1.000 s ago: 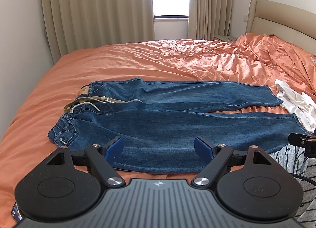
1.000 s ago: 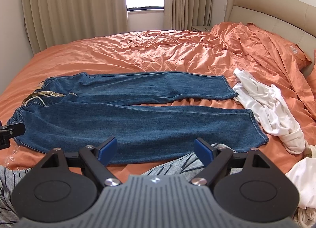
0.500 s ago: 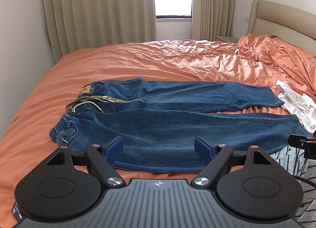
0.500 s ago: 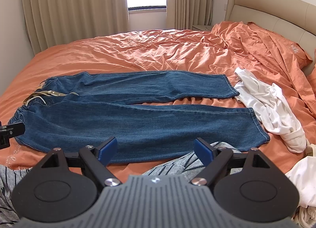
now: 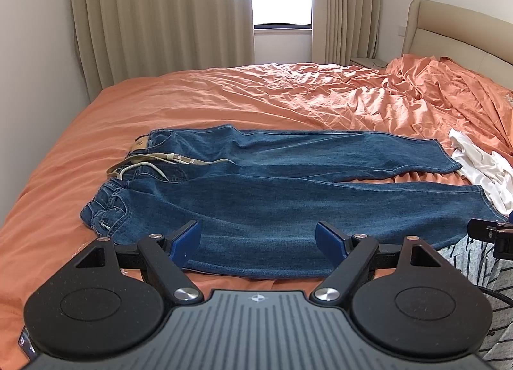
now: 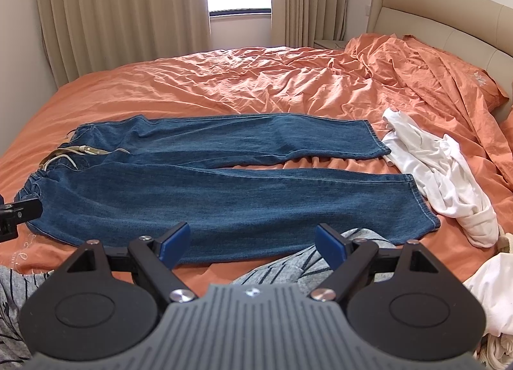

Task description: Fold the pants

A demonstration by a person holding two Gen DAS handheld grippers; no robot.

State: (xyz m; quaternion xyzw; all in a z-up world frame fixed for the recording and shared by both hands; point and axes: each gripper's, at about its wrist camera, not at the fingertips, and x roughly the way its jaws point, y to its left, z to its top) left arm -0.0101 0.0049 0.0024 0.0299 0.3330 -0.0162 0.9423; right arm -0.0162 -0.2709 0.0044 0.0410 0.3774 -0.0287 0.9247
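Note:
Blue denim pants [image 5: 272, 184] [image 6: 224, 187] lie spread flat on the orange bed, waistband at the left with a beige belt [image 5: 166, 158] and both legs running to the right. My left gripper [image 5: 258, 238] hovers open over the near leg's front edge, closer to the waist end. Further right, over the same leg's near edge, my right gripper [image 6: 253, 242] is open too. Neither holds anything. The other gripper's black tip shows at each view's side edge.
A crumpled white garment [image 6: 439, 177] [image 5: 481, 165] lies just right of the leg hems. Grey striped fabric [image 6: 301, 264] sits at the near bed edge. The orange sheet [image 6: 256, 81] is rumpled toward the beige headboard [image 6: 433, 11]. Curtains and a window stand behind.
Both views have shifted slightly, with the pants sitting a little lower and nearer in frame. The pants themselves have not moved, and both grippers stay open.

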